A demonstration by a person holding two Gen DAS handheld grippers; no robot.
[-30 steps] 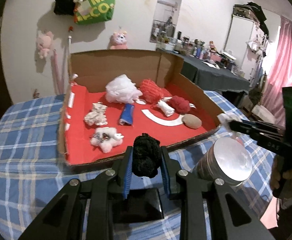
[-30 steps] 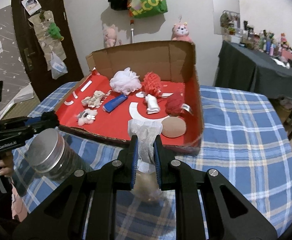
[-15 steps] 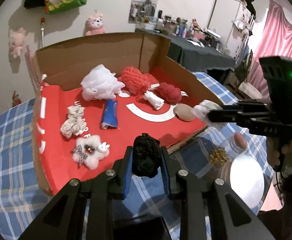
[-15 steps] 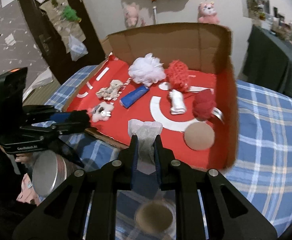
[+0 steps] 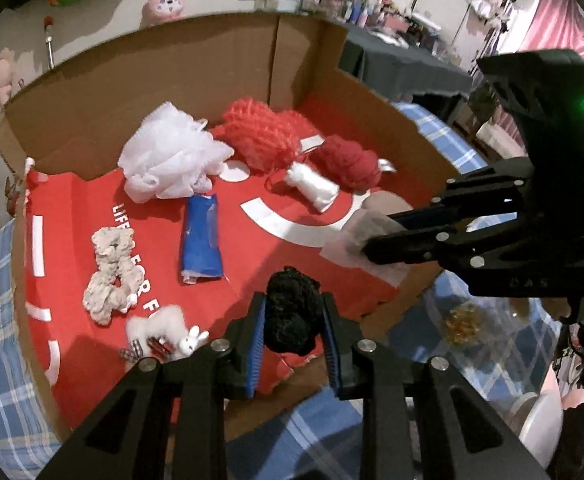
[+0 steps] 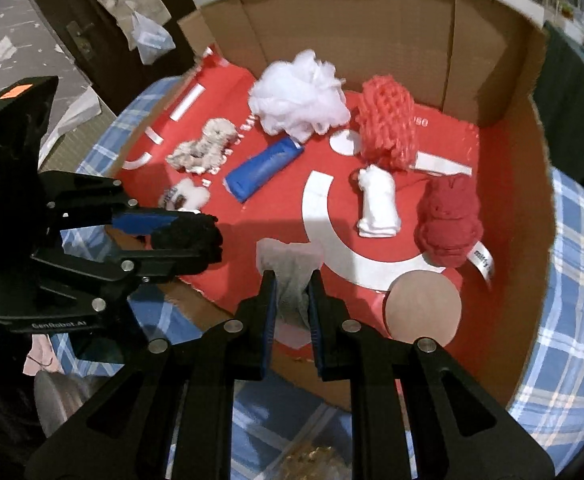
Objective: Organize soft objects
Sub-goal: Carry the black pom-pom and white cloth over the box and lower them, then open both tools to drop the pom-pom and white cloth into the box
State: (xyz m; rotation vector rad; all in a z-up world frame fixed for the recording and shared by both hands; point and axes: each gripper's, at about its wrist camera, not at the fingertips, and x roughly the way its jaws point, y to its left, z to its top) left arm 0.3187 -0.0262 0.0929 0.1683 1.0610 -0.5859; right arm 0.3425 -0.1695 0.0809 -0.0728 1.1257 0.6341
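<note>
While both pieces hang over the front edge of the cardboard box (image 5: 228, 64), I have my left claw (image 5: 292, 332) pinching a black fuzzy ball (image 5: 292, 316) between its blue pads, and my right claw (image 6: 292, 300) pressed onto a thin whitish-grey cloth (image 6: 290, 268), whose loose top fans out above the fingers. Neither touches the red floor of the box.

I judge both to be very light and fully soft. The black ball bulges past the pads on each side, so it squashes rather than resists; a hold across its middle seems right, since a grip near an edge would likely let it squirm out. The cloth is limp and will droop from wherever it is held, so a bunched fold is the better place to take it, not a single layer.

Nothing here looks fragile, and I expect no slipping while the pads are closed. On release each may cling to the pads for a moment. Open red floor lies just ahead of both, between the blue roll (image 5: 200, 240) and the tan round pad (image 6: 423, 306).
</note>
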